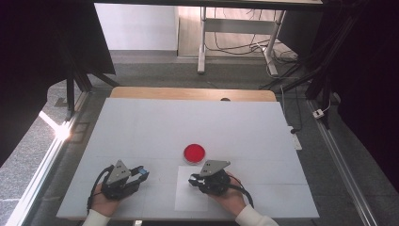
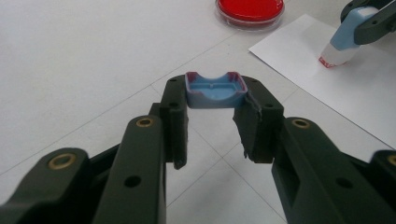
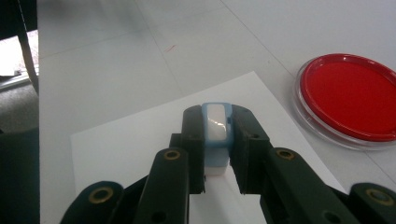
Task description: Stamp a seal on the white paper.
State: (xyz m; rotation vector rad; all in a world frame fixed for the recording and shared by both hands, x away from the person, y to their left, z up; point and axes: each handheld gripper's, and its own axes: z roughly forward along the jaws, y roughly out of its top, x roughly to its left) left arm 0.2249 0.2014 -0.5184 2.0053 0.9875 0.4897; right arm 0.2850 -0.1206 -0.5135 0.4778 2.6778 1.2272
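Stamp body (image 3: 215,135), pale blue with a white top, sits pinched between the jaws of the right gripper (image 3: 217,140), its red-stained end pressed down on the white paper sheet (image 3: 140,140) directly beneath that gripper. Its blue cap (image 2: 215,89), a shallow tray with red smears along the rim, is clamped at the jaw tips of the left gripper (image 2: 215,100), open side up, held just above the white table (image 1: 155,127). Ahead of the right gripper and slightly to its right, just off the paper's edge, lies a round clear dish (image 3: 348,98) holding red.
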